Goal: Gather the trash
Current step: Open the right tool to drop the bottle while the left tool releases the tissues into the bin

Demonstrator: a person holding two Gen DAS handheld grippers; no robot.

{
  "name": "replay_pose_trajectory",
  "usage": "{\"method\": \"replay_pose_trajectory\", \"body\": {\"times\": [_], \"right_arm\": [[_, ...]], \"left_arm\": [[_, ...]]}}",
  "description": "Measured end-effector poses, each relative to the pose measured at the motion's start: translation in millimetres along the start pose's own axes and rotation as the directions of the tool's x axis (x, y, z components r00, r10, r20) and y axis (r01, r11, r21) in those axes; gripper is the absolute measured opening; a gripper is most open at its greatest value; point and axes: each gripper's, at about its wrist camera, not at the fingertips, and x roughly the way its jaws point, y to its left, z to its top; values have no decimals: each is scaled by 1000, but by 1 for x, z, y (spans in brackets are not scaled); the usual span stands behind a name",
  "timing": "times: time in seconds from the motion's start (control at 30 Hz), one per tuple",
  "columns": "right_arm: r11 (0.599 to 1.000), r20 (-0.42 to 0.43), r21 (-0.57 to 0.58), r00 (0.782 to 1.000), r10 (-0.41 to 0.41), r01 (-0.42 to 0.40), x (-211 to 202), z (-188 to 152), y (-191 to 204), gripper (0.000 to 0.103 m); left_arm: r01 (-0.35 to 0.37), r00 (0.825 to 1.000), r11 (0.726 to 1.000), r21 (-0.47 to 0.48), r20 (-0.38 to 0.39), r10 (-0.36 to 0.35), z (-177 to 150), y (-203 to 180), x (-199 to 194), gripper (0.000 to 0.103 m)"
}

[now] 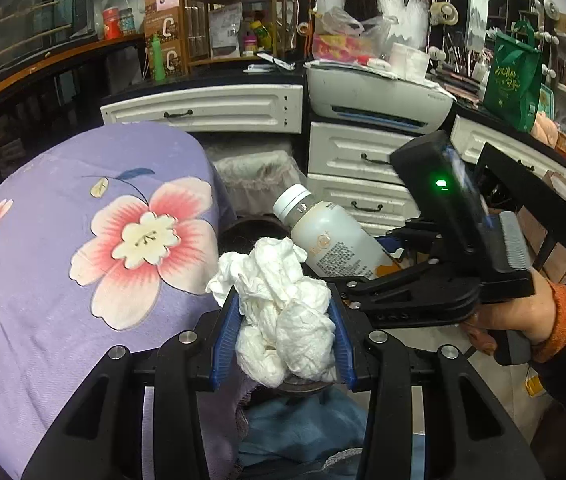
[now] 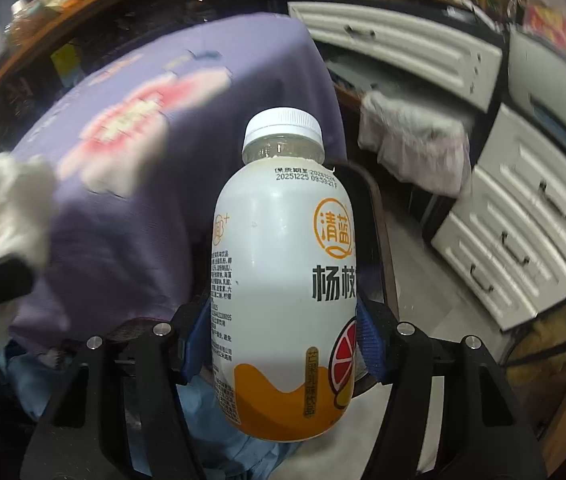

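Observation:
My left gripper (image 1: 283, 316) is shut on a crumpled white tissue wad (image 1: 279, 304), held in the air beside the purple flowered cloth. The wad also shows blurred at the left of the right wrist view (image 2: 7, 204). My right gripper (image 2: 283, 336) is shut on a white drink bottle (image 2: 283, 272) with a white cap and orange label, held upright between its blue pads. The bottle (image 1: 331, 236) and the right gripper body (image 1: 443, 280) show in the left wrist view, just right of and beyond the tissue. A bin lined with a pale bag (image 1: 255, 176) stands beyond both, by the drawers; it also shows in the right wrist view (image 2: 415, 144).
A surface covered with purple flowered cloth (image 1: 83, 240) fills the left. White drawer units (image 1: 355, 172) and a printer (image 1: 375, 92) stand behind the bin. A black chair or frame (image 1: 543, 208) is at the right. Blue fabric (image 1: 303, 432) lies below the grippers.

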Motion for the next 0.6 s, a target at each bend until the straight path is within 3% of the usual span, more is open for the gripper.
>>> {"method": "replay_pose_trajectory", "body": {"times": [0.43,0.5,0.57,0.6], "right_arm": [[993,-139,114,990,-2,18,96,-9,-24,62],[991,-148,130,989,-11,31,103,-10,-26,67],[988,-143,153,990,-14,36,103,-12,-29,78],[986,-136,164,991,-12,34,101,-13,-30,79]], "left_arm": [[-1,998,1000,9,-64,2,-13,-5,22,41],[1,998,1000,6,-70,0,-14,-4,24,41],[1,997,1000,8,-74,-1,-15,-4,25,41],[3,997,1000,8,-77,-2,-16,-4,26,41]]}}
